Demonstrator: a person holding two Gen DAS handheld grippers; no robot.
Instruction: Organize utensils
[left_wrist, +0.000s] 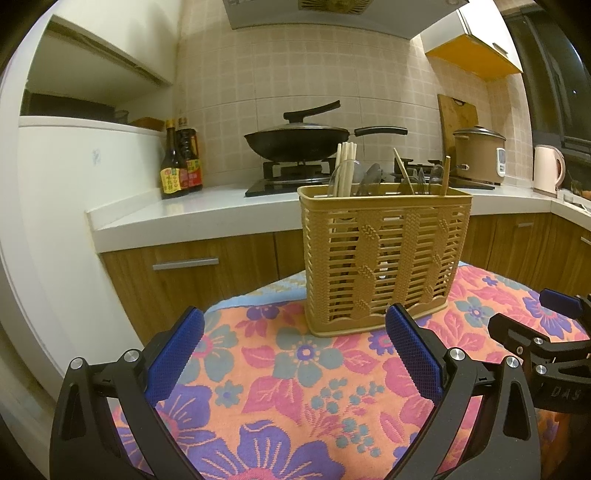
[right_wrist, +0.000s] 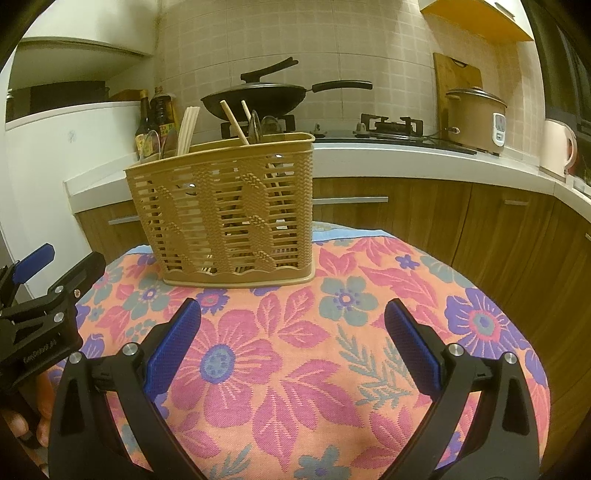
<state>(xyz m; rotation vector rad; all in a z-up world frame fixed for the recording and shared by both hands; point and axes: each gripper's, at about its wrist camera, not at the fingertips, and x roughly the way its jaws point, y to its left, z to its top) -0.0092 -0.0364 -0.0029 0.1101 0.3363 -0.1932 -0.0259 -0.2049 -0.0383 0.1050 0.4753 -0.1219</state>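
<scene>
1. Both tools, the left tool (left_wrist: 295, 354) and right tool (right_wrist: 293, 347), hang released with blue pads spread wide, grasping nothing.
2. Beneath them lies a flowered pink-and-orange cloth (right_wrist: 295, 369).
3. Ahead on it stands the tan slatted plastic utensil basket (left_wrist: 384, 254), holding pale chopsticks (left_wrist: 345, 170) and metal spoons (left_wrist: 369, 181).
</scene>
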